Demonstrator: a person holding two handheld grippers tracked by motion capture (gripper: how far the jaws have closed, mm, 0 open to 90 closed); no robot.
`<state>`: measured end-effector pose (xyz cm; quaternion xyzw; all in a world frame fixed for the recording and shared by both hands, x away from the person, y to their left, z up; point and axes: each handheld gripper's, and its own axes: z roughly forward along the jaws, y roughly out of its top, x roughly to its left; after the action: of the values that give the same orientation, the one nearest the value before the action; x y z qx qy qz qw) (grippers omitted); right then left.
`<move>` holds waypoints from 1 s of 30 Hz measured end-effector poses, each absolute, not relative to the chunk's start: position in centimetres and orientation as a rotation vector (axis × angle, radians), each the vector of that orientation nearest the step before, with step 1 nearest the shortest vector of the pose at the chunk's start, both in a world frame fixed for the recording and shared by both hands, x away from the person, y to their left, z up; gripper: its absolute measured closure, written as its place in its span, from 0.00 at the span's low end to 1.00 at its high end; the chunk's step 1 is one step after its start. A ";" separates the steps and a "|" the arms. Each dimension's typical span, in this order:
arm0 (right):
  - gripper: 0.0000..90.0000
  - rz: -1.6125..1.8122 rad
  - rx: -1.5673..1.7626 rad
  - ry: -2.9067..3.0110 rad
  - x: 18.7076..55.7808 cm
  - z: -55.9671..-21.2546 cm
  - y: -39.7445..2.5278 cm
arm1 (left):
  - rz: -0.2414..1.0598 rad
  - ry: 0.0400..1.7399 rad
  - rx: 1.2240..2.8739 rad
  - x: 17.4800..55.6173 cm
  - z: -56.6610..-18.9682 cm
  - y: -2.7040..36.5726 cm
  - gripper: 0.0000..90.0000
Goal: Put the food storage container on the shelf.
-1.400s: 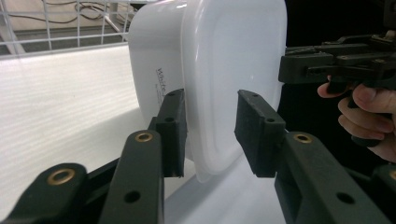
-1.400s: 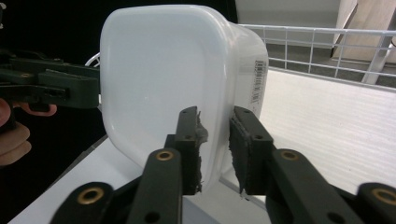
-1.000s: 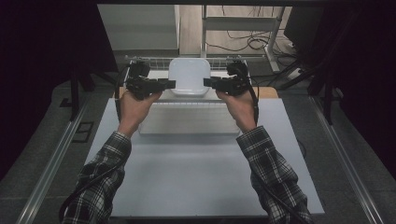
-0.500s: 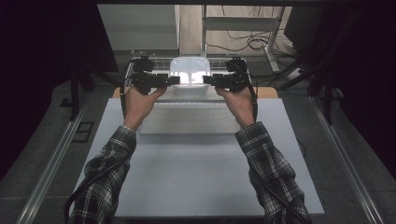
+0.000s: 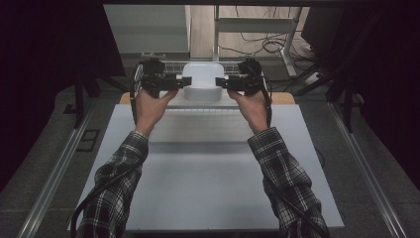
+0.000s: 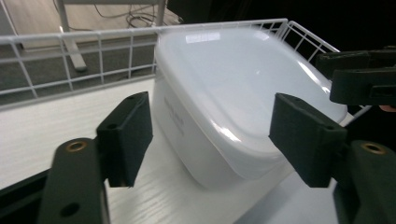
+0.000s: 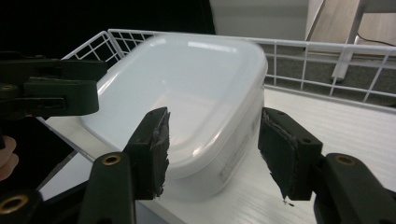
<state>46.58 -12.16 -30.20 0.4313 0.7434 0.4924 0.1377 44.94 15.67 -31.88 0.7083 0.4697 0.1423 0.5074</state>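
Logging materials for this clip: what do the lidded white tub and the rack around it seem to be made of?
The lidded white tub looks like glossy translucent plastic: its lid carries soft light reflections and the walls look milky. The white grid rack seems to be thin coated or painted wire, judging by its slim matte rods. Both open grippers flank the tub.

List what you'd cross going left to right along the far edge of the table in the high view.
Left hand-held gripper → white lidded container → right hand-held gripper, all in front of the wire rack.
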 end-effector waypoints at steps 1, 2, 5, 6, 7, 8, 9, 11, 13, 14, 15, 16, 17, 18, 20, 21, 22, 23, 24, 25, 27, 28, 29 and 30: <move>0.46 1.425 1.244 2.147 46.6 -30.2 -12.2 | 0.349 1.128 1.704 45.0 -31.9 15.7 0.30; 0.45 1.424 1.237 2.146 46.6 -30.2 -12.1 | 0.349 1.121 1.700 44.9 -31.8 15.8 0.28; 0.41 1.434 1.209 2.145 46.4 -30.1 -12.1 | 0.343 1.092 1.694 44.8 -31.7 16.0 0.23; 0.38 1.443 1.194 2.147 46.3 -30.1 -12.0 | 0.332 1.078 1.689 44.8 -31.6 16.1 0.22; 0.36 1.453 1.180 2.150 46.2 -30.0 -11.9 | 0.311 1.068 1.686 44.7 -31.6 16.1 0.21; 0.33 1.457 1.168 2.153 46.1 -30.0 -11.8 | 0.290 1.054 1.689 44.7 -31.6 16.1 0.20; 0.30 1.456 1.156 2.155 46.0 -30.0 -11.7 | 0.275 1.039 1.696 44.6 -31.7 16.1 0.18; 0.22 1.439 1.125 2.164 45.9 -30.1 -11.4 | 0.279 1.012 1.739 44.3 -31.7 15.7 0.11; 0.15 1.407 1.093 2.176 45.7 -30.2 -11.2 | 0.291 0.986 1.771 44.0 -31.8 15.4 0.09; 0.12 1.394 1.081 2.181 45.6 -30.3 -11.0 | 0.294 0.977 1.780 43.9 -31.9 15.3 0.08; 0.11 1.386 1.065 2.187 45.5 -30.4 -10.9 | 0.291 0.968 1.785 43.8 -32.0 15.2 0.07; 0.09 1.378 1.046 2.195 45.3 -30.6 -10.8 | 0.291 0.964 1.788 43.7 -32.0 15.2 0.07; 0.07 1.373 1.039 2.196 45.2 -30.7 -10.8 | 0.292 0.956 1.794 43.6 -32.1 15.1 0.07; 0.06 1.361 1.028 2.200 45.1 -30.8 -10.7 | 0.295 0.946 1.797 43.4 -32.2 15.1 0.06; 0.04 1.354 1.007 2.210 44.8 -30.9 -10.7 | 0.287 0.927 1.793 43.2 -32.4 15.2 0.06; 0.03 1.348 0.993 2.213 44.7 -31.0 -10.7 | 0.284 0.923 1.784 43.0 -32.5 15.2 0.05; 0.03 1.345 0.986 2.214 44.6 -31.1 -10.8 | 0.287 0.915 1.786 42.9 -32.7 15.2 0.05; 0.03 1.347 0.981 2.216 44.5 -31.1 -10.9 | 0.291 0.909 1.789 42.8 -32.7 15.2 0.05; 0.02 1.350 0.979 2.216 44.4 -31.2 -10.9 | 0.295 0.902 1.795 42.7 -32.8 15.3 0.05; 0.02 1.352 0.982 2.215 44.3 -31.2 -11.0 | 0.291 0.900 1.797 42.5 -32.8 15.2 0.05; 0.02 1.353 0.976 2.215 44.2 -31.4 -11.2 | 0.286 0.891 1.798 42.2 -32.9 15.3 0.06; 0.02 1.353 0.980 2.217 44.1 -31.5 -11.3 | 0.279 0.886 1.798 42.1 -33.0 15.3 0.05; 0.02 1.352 0.977 2.220 44.0 -31.6 -11.4 | 0.274 0.876 1.797 42.0 -33.0 15.4 0.05; 0.02 1.353 0.978 2.219 43.9 -31.7 -11.5 | 0.269 0.871 1.799 41.9 -33.1 15.4 0.05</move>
<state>43.92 -11.51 -31.68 0.3465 0.7857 0.4793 0.1813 41.92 15.38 -33.15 0.7546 0.3653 0.1130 0.5333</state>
